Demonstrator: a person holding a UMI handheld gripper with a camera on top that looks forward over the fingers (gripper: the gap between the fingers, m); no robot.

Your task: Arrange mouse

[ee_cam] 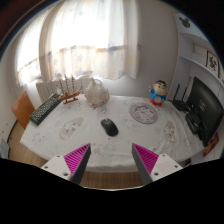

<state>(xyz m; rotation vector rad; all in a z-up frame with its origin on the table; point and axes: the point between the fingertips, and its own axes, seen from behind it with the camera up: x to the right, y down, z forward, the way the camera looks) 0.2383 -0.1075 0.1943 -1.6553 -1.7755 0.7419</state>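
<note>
A dark computer mouse [109,127] lies on the table's white patterned cloth [90,140], near the middle. My gripper [111,159] hangs at the table's near edge, well short of the mouse. Its two fingers, with magenta pads [77,157], stand wide apart with nothing between them. The mouse is beyond the fingers, about midway between them.
A black keyboard [44,108] lies at the left. A wooden rack [68,94] and a glass jar [95,94] stand at the back. A plate [144,113] and a blue figure [158,94] are at the right, with a dark monitor [204,108] further right. Curtained windows are behind.
</note>
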